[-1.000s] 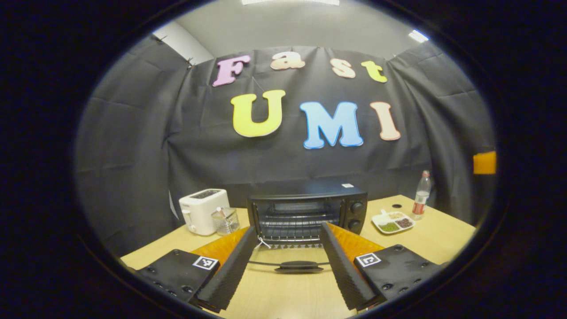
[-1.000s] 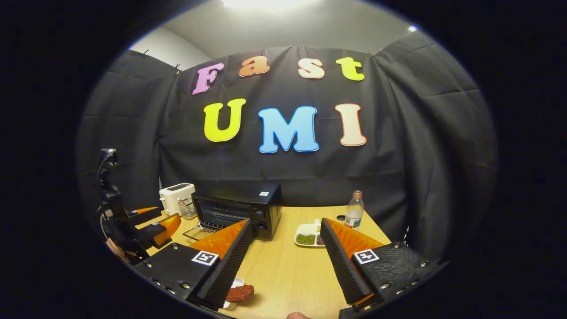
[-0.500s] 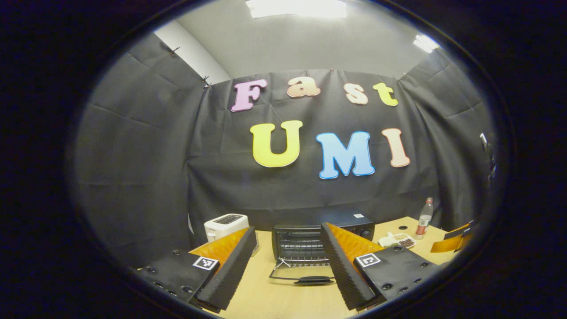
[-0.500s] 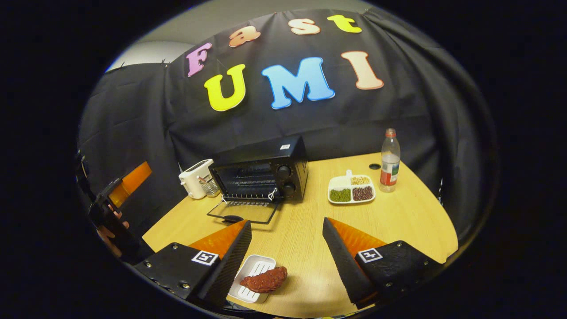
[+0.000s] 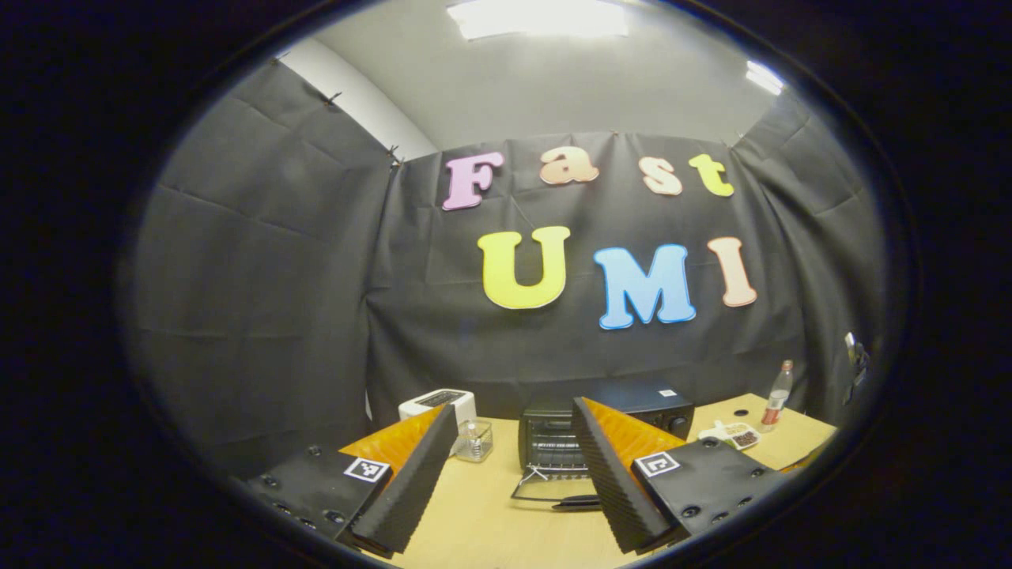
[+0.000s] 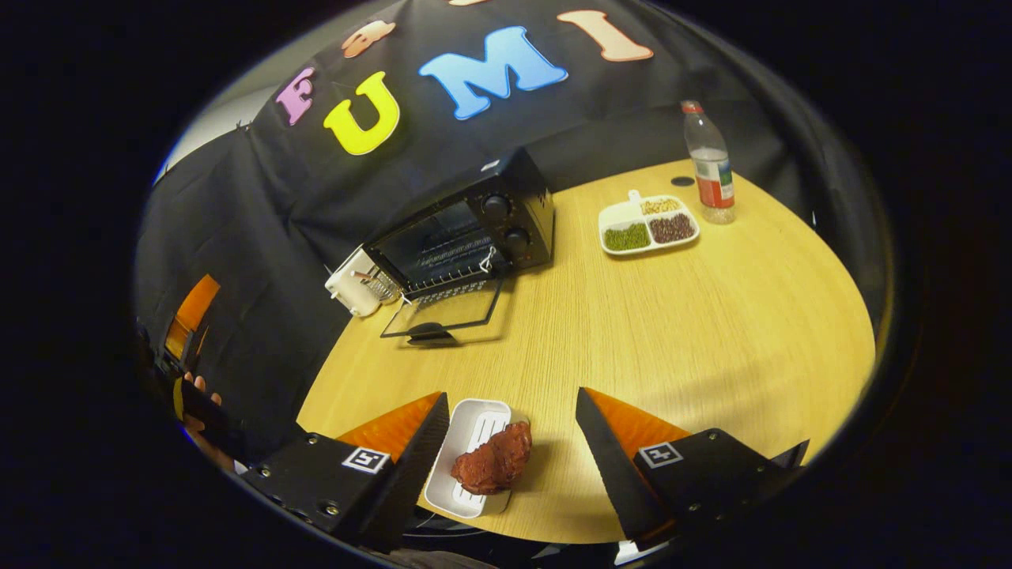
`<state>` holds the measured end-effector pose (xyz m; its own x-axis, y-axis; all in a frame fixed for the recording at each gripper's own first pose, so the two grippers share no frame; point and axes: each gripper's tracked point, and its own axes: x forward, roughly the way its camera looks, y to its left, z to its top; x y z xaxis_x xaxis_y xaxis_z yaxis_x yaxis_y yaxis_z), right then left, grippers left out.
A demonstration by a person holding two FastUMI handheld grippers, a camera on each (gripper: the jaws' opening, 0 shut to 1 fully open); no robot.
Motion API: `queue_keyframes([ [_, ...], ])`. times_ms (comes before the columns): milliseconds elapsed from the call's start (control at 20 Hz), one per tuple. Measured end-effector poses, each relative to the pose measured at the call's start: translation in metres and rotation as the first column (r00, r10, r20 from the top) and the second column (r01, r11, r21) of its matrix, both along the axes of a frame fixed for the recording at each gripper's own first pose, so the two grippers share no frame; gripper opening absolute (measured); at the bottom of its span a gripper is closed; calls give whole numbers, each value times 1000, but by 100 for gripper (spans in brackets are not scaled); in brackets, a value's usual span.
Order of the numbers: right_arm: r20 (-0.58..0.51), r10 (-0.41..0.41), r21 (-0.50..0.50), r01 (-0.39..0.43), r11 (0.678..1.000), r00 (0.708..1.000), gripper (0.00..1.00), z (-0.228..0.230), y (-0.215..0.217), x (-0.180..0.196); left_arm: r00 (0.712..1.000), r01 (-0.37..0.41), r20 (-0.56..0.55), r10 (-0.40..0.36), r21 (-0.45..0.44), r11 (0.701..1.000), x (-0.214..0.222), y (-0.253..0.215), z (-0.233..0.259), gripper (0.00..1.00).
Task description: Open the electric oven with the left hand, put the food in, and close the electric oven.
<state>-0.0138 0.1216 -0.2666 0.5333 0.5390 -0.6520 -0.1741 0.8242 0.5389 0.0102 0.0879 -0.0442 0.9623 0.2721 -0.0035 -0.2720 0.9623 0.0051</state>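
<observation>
The black electric oven (image 6: 474,229) stands at the back of the wooden table (image 6: 672,316), its glass door (image 6: 443,310) folded down flat. A reddish-brown piece of meat (image 6: 494,462) lies on a small white tray (image 6: 462,442) at the table's near edge. My right gripper (image 6: 511,395) hovers open above it, with the meat between its fingers but untouched. My left gripper (image 5: 514,405) is open and holds nothing, well back from the oven (image 5: 605,419) and its lowered door (image 5: 553,490). In the right gripper view the left gripper (image 6: 186,328) and a hand (image 6: 198,395) appear at the far left.
A white toaster (image 6: 352,288) and a small glass holder (image 5: 474,440) stand left of the oven. To its right are a divided dish of beans (image 6: 648,225) and a plastic bottle (image 6: 709,162). Black cloth walls surround the table.
My left gripper has drawn back and away from the open oven door. My right gripper has tipped down and moved over the tray with the meat.
</observation>
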Motion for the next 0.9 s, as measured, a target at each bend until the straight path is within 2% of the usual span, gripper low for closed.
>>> queue_keyframes([
  [150, -109, -13, 68, 20, 998, 994, 92, -12, 4, -10, 1000, -16, 1, 16, -4, 1000, -3, 6, 1, 100],
  [250, -189, -33, 127, 58, 990, 981, 92, -18, 10, -17, 1000, -20, -1, 20, -1, 1000, -2, 9, 0, 97],
  [300, -216, -44, 143, 76, 987, 975, 92, -22, 11, -19, 1000, -21, -3, 21, -1, 1000, -3, 11, 0, 92],
  [350, -240, -66, 145, 103, 984, 969, 92, -25, 8, -18, 1000, -23, -5, 23, -2, 1000, -3, 11, -2, 92],
  [400, -261, -80, 152, 123, 981, 962, 78, -33, 11, -16, 1000, -26, -8, 26, -1, 1000, -4, 12, -3, 92],
  [450, -285, -77, 173, 130, 976, 955, 57, -29, 11, -22, 1000, -29, -7, 29, 0, 1000, -4, 14, -3, 92],
  [500, -307, -73, 192, 137, 972, 949, 54, -30, 15, -24, 1000, -29, -8, 29, 0, 1000, -3, 14, -4, 92],
  [600, -332, -64, 213, 141, 967, 941, 54, -28, 16, -27, 1000, -27, -11, 27, 3, 1000, -3, 15, -6, 92],
  [650, -334, -96, 201, 171, 965, 938, 54, -30, 10, -26, 1000, -28, -12, 28, 4, 1000, -4, 17, -5, 92],
  [700, -350, -92, 221, 178, 959, 932, 33, -26, 10, -26, 1000, -28, -10, 28, 3, 1000, -2, 17, -5, 100],
  [750, -354, -82, 240, 175, 955, 932, 20, -23, 17, -27, 1000, -28, -6, 28, 0, 1000, -1, 18, -3, 100],
  [800, -350, -107, 232, 197, 952, 931, 19, -22, 14, -28, 1000, -29, -6, 29, -4, 1000, -1, 20, -3, 100],
  [850, -358, -117, 238, 211, 948, 926, 7, -26, 19, -19, 1000, -26, -7, 25, -6, 1000, -1, 20, -4, 97],
  [900, -347, -119, 242, 211, 947, 930, 8, -23, 17, -16, 1000, -27, -7, 27, -4, 1000, 1, 22, -5, 98],
])
